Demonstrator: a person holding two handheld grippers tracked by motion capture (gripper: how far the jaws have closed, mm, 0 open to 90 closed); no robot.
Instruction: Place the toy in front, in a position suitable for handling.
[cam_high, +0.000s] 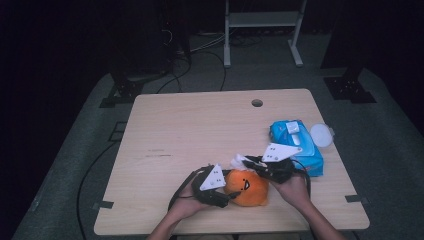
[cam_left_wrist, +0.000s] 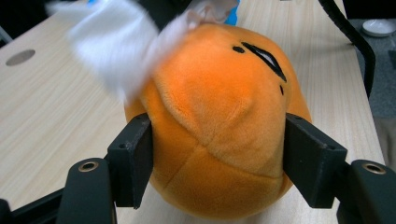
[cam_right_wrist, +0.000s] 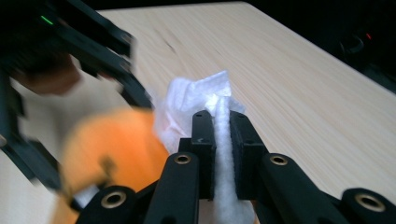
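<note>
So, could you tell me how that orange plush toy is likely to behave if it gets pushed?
The orange plush toy looks soft: it bulges between the left gripper pads, so it would probably squash rather than resist. Its rounded body may roll or wobble. The fuzzy fabric likely grips the table.

your left tongs (cam_left_wrist: 217, 161) gripped the orange plush toy (cam_left_wrist: 219, 116), one black jaw pressed into each of its sides, as it sat on the pale wooden table (cam_left_wrist: 42, 112). a blurred white tissue (cam_left_wrist: 116, 42) lay against the toy's upper left, its stitched face turned up toward the right.
</note>
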